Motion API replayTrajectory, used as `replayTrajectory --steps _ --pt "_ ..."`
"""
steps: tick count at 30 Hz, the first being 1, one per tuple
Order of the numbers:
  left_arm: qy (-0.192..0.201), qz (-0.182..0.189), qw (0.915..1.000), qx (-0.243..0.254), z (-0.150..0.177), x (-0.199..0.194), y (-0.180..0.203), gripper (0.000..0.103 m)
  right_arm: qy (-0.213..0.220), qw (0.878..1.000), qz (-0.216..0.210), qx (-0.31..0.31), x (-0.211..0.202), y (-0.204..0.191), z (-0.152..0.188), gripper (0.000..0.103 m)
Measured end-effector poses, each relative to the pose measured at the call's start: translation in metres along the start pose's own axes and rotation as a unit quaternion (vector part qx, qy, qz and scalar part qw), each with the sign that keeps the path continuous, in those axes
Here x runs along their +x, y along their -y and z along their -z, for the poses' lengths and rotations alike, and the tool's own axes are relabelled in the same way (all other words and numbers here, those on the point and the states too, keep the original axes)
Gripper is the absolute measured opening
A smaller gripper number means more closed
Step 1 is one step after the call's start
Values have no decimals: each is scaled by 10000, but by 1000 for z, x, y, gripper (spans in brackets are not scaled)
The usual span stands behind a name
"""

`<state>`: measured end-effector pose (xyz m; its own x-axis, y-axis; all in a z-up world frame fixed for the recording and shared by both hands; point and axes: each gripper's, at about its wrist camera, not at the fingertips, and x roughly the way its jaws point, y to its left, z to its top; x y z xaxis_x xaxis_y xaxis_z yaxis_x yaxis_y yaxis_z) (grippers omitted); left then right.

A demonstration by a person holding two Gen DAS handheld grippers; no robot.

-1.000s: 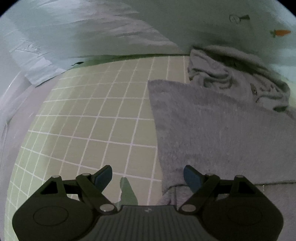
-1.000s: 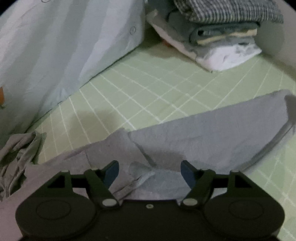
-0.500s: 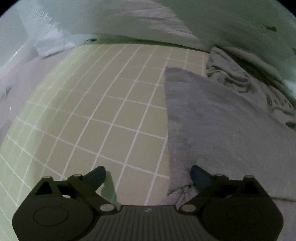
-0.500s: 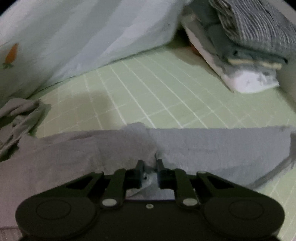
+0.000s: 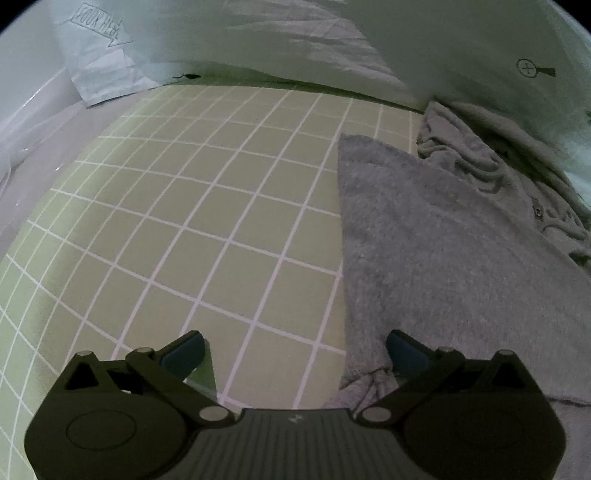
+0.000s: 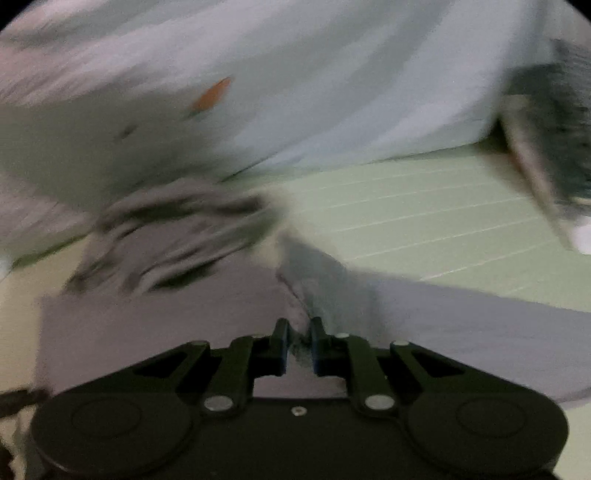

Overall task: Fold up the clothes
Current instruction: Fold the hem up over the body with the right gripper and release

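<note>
A grey garment (image 5: 443, 236) lies flat on the green checked sheet (image 5: 207, 221), filling the right half of the left wrist view. My left gripper (image 5: 295, 350) is open and empty, low over the sheet at the garment's left edge, its right finger over the cloth. In the blurred right wrist view my right gripper (image 6: 298, 339) is shut on a fold of the same grey garment (image 6: 461, 314), which rises in a ridge to the jaws.
A crumpled grey garment (image 5: 491, 162) lies behind the flat one, also in the right wrist view (image 6: 177, 229). A pale blue duvet (image 5: 332, 33) bounds the back. A stack of folded clothes (image 6: 554, 147) shows blurred at the right.
My right gripper closed on the grey garment's fold and has swung left with it, blurring the view. My left gripper stayed open and shifted slightly along the garment's edge.
</note>
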<state>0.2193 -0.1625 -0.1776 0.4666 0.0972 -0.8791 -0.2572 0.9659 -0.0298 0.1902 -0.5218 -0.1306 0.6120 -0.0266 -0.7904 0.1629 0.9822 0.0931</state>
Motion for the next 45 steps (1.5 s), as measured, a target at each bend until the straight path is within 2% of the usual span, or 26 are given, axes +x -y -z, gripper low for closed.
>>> replayTrajectory --steps 1,2,3,4,5,6,7,9,13,16,21,25,30,35,37,40,41,42,43,45 --pt "-22 12 10000 4 -1 0 0 103 -17 9999 -105 -74 -1 -8 1 22" --pt "-44 24 10000 9 -1 0 -1 103 -34 9997 -210 -147 -2 -15 2 28" --pt "-83 53 10000 15 -2 0 -2 103 -52 9992 -314 -221 -4 -23 3 40" --pt "-127 88 9999 21 -3 0 -3 103 -69 9987 -419 -294 -5 -31 4 48" --pt "-179 140 9997 9 -4 -1 -4 103 -86 9979 -524 -368 -6 -38 5 62" --pt "-234 199 9995 -9 -5 -3 -6 103 -54 9976 -567 -394 -8 -41 7 71" --pt "-289 258 9992 -27 -6 -5 -9 103 69 9982 -499 -334 -13 -33 10 77" --pt "-177 159 9997 66 -4 -15 -7 103 314 9986 -360 -213 -22 -19 15 103" --pt "143 -55 9989 445 -1 -41 6 103 804 9967 -83 29 -39 9 25 103" --pt "314 -9 9981 527 2 -61 24 103 1012 9946 121 210 -48 32 34 103" --pt "698 192 9939 833 15 -88 74 103 891 9947 206 470 -45 78 39 103" --pt "896 325 9889 1142 27 -101 122 103 512 9970 87 578 -39 113 41 103" --pt "847 482 9837 1509 38 -96 180 103 391 9954 511 707 -28 158 44 103" --pt "738 746 9773 1841 36 -81 230 101 328 9908 686 1123 -8 207 34 103" --pt "631 875 9753 1927 31 -71 247 97 311 9899 788 1133 2 220 29 103" --pt "379 961 9727 2077 30 -56 265 83 260 9891 972 1073 15 233 25 103" --pt "292 986 9717 2128 31 -52 271 76 236 9888 1034 1048 18 235 24 103" --pt "205 1011 9705 2178 31 -47 277 65 217 9886 1086 1022 22 237 25 103" --pt "107 1057 9691 2227 31 -42 282 60 201 9884 1126 1002 25 239 25 103" --pt "-91 1149 9662 2306 34 -34 289 43 157 9878 1192 987 29 240 27 103"
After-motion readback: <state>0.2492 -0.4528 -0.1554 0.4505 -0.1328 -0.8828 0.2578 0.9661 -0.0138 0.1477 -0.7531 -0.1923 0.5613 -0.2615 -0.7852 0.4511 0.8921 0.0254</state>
